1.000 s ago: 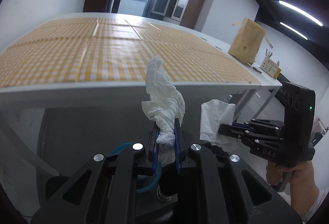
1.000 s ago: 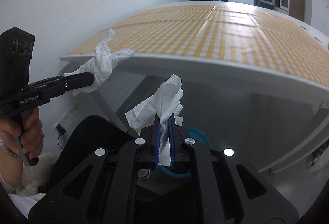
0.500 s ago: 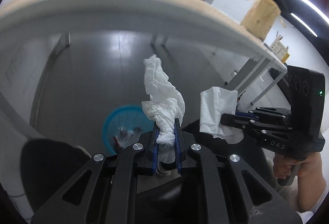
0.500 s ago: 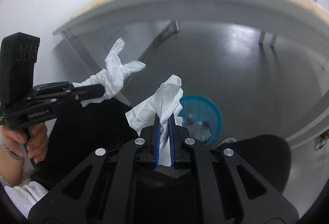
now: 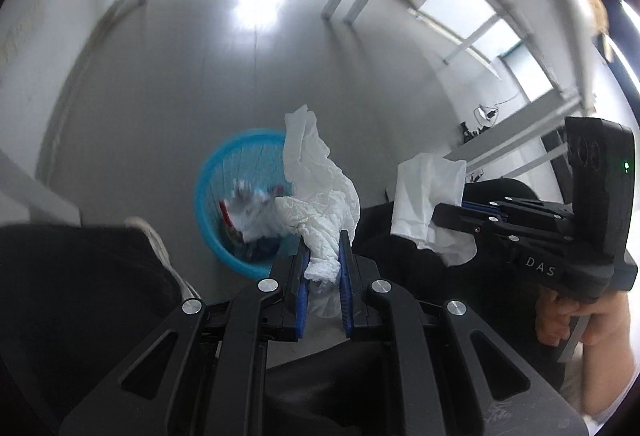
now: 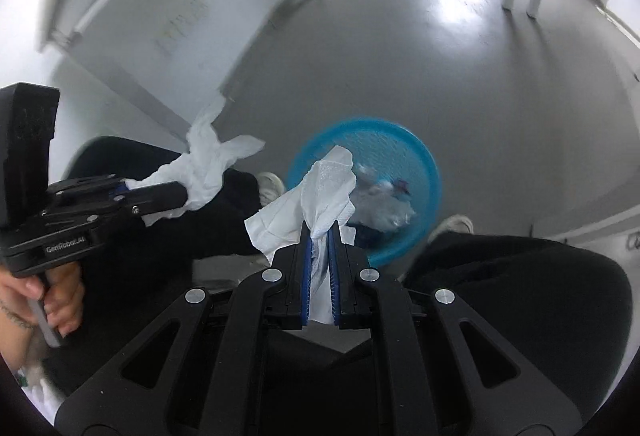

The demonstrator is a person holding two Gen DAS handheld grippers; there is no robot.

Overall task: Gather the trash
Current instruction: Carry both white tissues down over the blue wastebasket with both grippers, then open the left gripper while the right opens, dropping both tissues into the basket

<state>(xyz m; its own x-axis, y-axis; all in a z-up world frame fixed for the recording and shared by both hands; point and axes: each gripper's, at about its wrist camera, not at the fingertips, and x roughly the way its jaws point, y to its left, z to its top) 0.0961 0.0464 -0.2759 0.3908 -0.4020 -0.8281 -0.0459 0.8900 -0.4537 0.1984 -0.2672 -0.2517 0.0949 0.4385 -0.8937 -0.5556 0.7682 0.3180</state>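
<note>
Left wrist view: to the left I see a dark trouser leg [image 5: 80,296] and a white shoe [image 5: 156,240] on the grey floor [image 5: 200,55]. Right of them, a blue bin [image 5: 216,232] stands on the floor with blurred scraps inside. My left gripper [image 5: 323,268] is clamped on a crumpled white tissue [image 5: 316,187]; the blue pads [image 5: 303,276] press it from both sides, and its loose end stands up above the jaws, overlapping the bin's right rim in this view. Further right, the right gripper [image 5: 440,213] pinches a flatter tissue [image 5: 428,199], with a hand [image 5: 576,320] on its handle.

Right wrist view: at far left a hand [image 6: 56,296] grips the left gripper [image 6: 184,191], whose tissue [image 6: 208,159] pokes out past the fingertips. In the middle, the right gripper [image 6: 320,236] is closed on its tissue [image 6: 316,199], which fans out up and left. The bin [image 6: 432,179] lies just beyond these jaws, between two shoes [image 6: 452,226]. Both tissues are off the floor, held near the bin, not in it.
</note>
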